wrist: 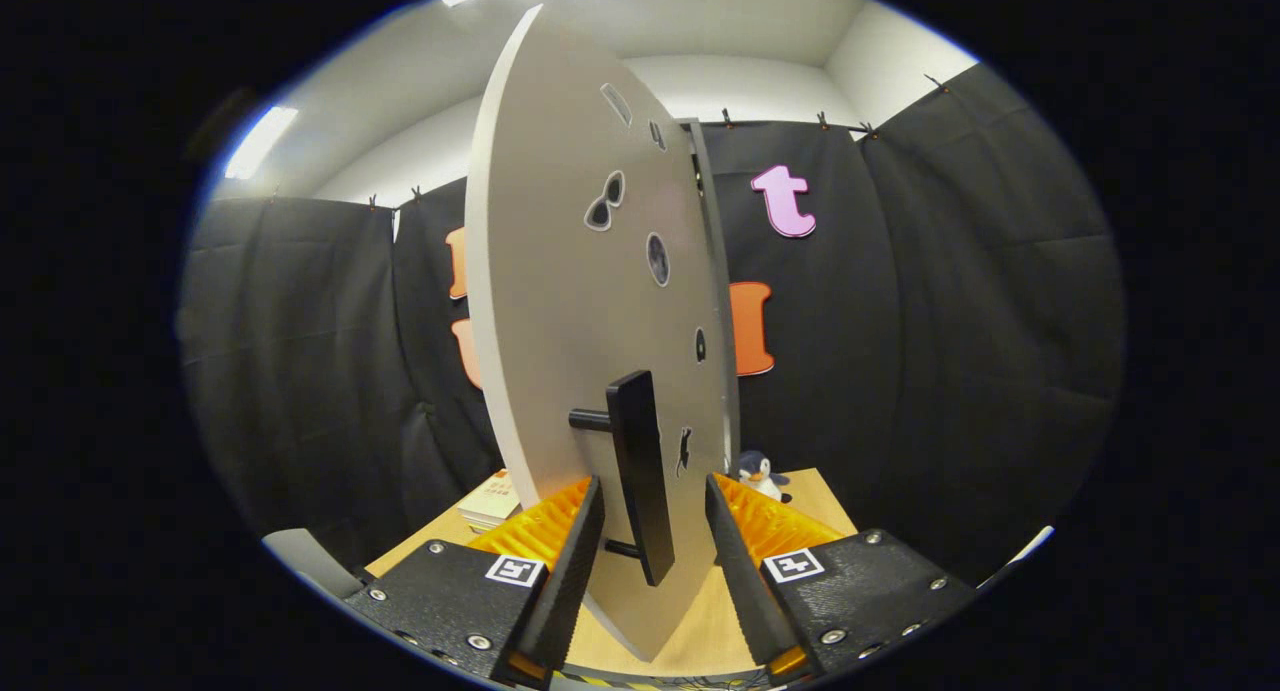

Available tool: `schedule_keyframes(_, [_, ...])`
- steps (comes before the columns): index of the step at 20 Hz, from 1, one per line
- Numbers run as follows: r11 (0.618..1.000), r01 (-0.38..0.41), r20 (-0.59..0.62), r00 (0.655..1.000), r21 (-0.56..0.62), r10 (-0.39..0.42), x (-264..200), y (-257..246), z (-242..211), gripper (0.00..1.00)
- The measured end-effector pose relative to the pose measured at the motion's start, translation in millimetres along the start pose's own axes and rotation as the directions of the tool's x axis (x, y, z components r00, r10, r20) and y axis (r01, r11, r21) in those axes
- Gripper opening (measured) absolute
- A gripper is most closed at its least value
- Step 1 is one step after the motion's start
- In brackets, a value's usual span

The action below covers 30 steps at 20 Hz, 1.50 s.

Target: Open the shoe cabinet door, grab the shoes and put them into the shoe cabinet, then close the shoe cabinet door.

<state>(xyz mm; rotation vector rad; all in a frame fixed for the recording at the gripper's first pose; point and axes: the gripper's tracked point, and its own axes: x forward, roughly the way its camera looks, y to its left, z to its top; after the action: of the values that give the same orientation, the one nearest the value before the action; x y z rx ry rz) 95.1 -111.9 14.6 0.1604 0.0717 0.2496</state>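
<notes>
door: pale cabinet door seen nearly edge-on, standing upright, swung out toward the tool and running straight away from it
handle: dark bar on two short posts, long axis vertical, sitting right between the two fingers
key relation: handle dead centre in the gap, slightly ahead of the fingertips, door edge dropping down between them too
tool: fingers spread apart, one each side of the handle, not pressing on it as far as can be seen
pose: pointed level along the door face, roughly square to the bar
shoes: can't say where from here
extras: small penguin toy and a book stack on the tabletop beyond
guess: door mid-swing, probably just needs a squeeze or a sideways push
</notes>
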Motion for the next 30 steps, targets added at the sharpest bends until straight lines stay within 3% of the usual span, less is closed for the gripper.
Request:
schedule_keyframes(11, [0.993, -0.117, -0.029, 0.993, -0.032, 0.116, 52.3, 66.8, -9.0, 0.67])
schedule_keyframes(19, [0.979, -0.165, -0.025, 0.986, -0.12, 0.163, 111.1, 134.0, -4.6, 0.75])
schedule_keyframes(23, [0.971, -0.16, 0.001, 0.987, -0.179, 0.162, 147.5, 163.1, -0.7, 0.76])
schedule_keyframes(30, [0.981, -0.142, -0.008, 0.99, -0.129, 0.142, 178.6, 167.4, -9.2, 0.77])
